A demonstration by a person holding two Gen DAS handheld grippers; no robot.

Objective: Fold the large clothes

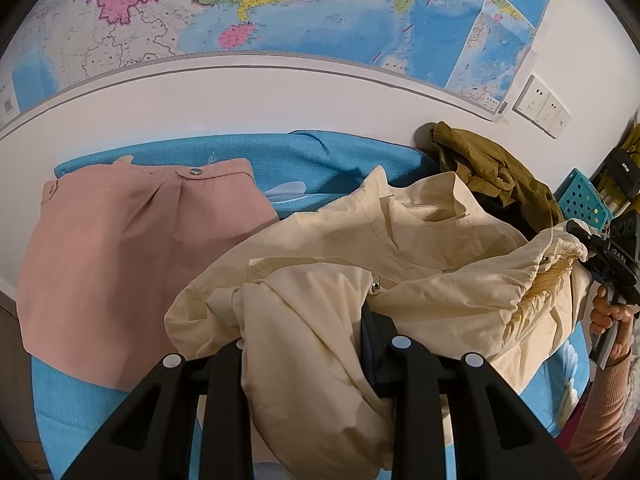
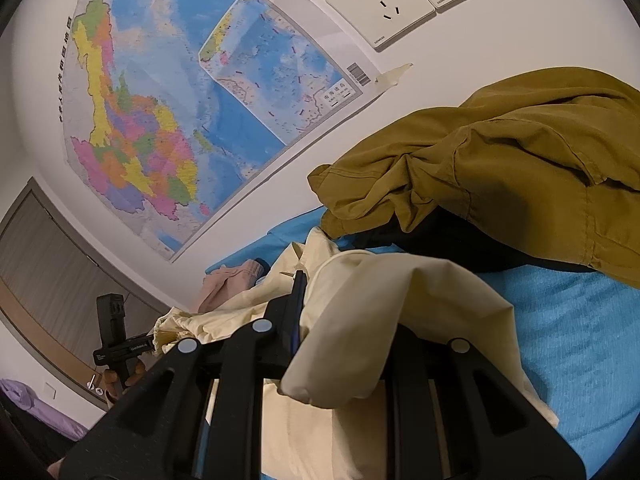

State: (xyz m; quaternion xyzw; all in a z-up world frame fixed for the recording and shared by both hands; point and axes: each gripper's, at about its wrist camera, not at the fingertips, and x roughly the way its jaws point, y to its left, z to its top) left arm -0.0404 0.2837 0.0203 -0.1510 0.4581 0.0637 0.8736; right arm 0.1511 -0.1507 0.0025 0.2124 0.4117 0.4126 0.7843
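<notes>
A blue bedsheet [image 1: 80,392] covers the work surface and runs back to a white wall with a large map [image 1: 280,8] at twelve o'clock in the left wrist view. It serves as the folding area, and the garments on it look sorted by status.

The cream jacket [image 1: 360,248] is the biggest piece and the one in hand. It sprawls from the centre toward four o'clock in the left wrist view, bunched and not yet squared. Both tools grip it, probably so it can be lifted and spread flat before any fold is made.

At nine o'clock lies the pink garment [image 1: 120,248], flat and squared with its button tab uppermost. It appears already folded and set aside, touching the jacket's edge.

At two o'clock, against the wall, an olive green garment [image 2: 520,168] sits crumpled over something dark, seemingly waiting its turn.

The left gripper [image 1: 316,344] is clamped on a fold of cream cloth that spills out between its fingers toward six o'clock. The right gripper [image 2: 340,320] likewise pinches a cream fold, which drapes over one finger; in the left wrist view it sits at three o'clock at the gathered elastic hem.

A teal perforated basket [image 1: 584,200] and wall sockets [image 2: 400,4] sit at the margins.
</notes>
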